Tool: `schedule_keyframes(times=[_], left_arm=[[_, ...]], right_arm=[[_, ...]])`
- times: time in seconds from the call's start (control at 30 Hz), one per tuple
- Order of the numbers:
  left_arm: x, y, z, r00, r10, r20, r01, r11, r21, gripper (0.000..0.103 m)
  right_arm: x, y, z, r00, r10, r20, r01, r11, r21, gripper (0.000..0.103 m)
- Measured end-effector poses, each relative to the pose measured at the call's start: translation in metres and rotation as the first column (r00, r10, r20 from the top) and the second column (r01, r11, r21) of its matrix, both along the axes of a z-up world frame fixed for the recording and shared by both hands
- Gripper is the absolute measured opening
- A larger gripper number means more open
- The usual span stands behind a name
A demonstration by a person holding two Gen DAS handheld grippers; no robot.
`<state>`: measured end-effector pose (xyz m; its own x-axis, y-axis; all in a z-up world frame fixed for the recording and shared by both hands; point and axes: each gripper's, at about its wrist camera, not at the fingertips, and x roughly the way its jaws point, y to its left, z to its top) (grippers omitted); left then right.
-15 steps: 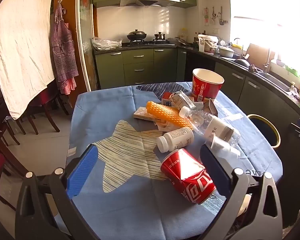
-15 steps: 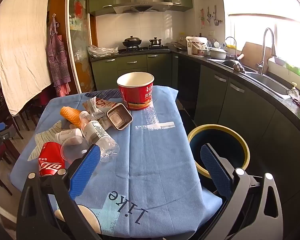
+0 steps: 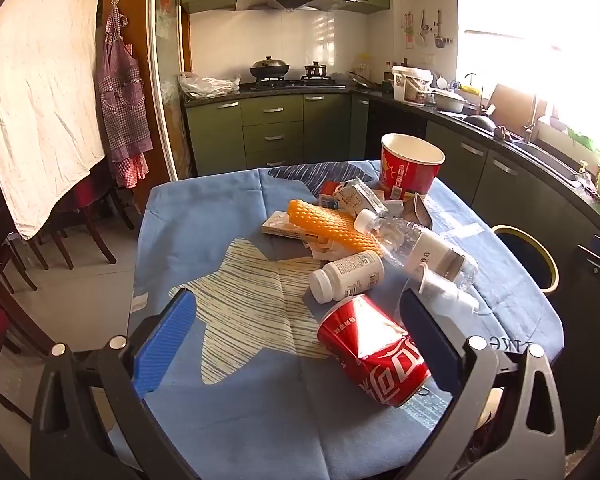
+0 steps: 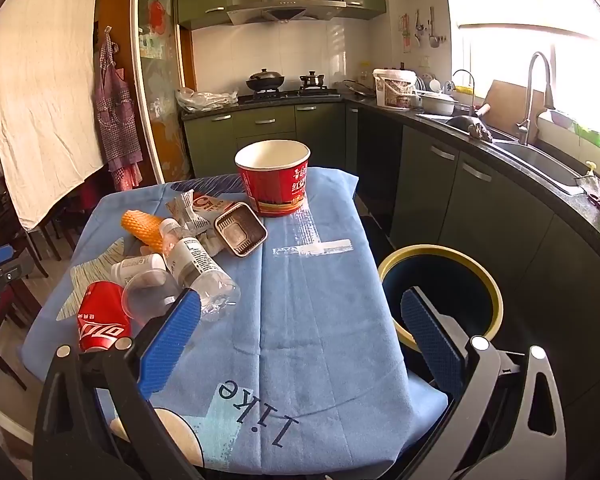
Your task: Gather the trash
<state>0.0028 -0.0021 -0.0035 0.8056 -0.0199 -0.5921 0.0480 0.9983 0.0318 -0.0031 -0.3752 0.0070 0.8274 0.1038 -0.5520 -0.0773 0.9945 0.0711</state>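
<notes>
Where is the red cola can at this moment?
In the left wrist view the red cola can lies on its side on the blue tablecloth, just before the white pill bottle, near the right finger.

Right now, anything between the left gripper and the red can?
Nothing visible. The red can lies on its side on the blue tablecloth, just ahead of the open left gripper near its right finger; the white pill bottle lies behind it.
</notes>
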Motion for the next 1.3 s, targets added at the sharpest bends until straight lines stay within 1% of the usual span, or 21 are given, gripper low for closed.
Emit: schedule_keyframes(times=[0.1, 0.47, 0.53, 1.3], left_arm=[[-0.0003, -0.0003, 0.0000, 1.000, -0.001, 0.000, 0.001, 1.000, -0.002, 0.097], [-0.0026, -0.0090, 0.0002, 1.000, -0.008, -0.005, 0.008, 1.000, -0.006, 0.097], [-0.0002, -0.0020, -0.0031, 1.000, -0.007, -0.006, 0.007, 1.000, -0.009, 0.097], [-0.0012, -0.0053, -0.0054, 1.000, -0.004, -0.015, 0.004, 1.000, -0.015, 0.097]], right_arm=[[-0.0018, 0.0033, -0.0040, 1.000, 0.000, 0.001, 0.000, 1.000, 0.000, 0.099], [-0.0009, 0.0021, -0.0009, 1.000, -0.002, -0.002, 0.002, 1.000, 0.000, 0.099], [-0.0017, 0.0014, -0.0003, 1.000, -0.003, -0.001, 0.003, 1.000, 0.000, 0.099], [-0.0015, 0.0027, -0.0031, 1.000, 0.000, -0.007, 0.000, 1.000, 0.001, 0.099]])
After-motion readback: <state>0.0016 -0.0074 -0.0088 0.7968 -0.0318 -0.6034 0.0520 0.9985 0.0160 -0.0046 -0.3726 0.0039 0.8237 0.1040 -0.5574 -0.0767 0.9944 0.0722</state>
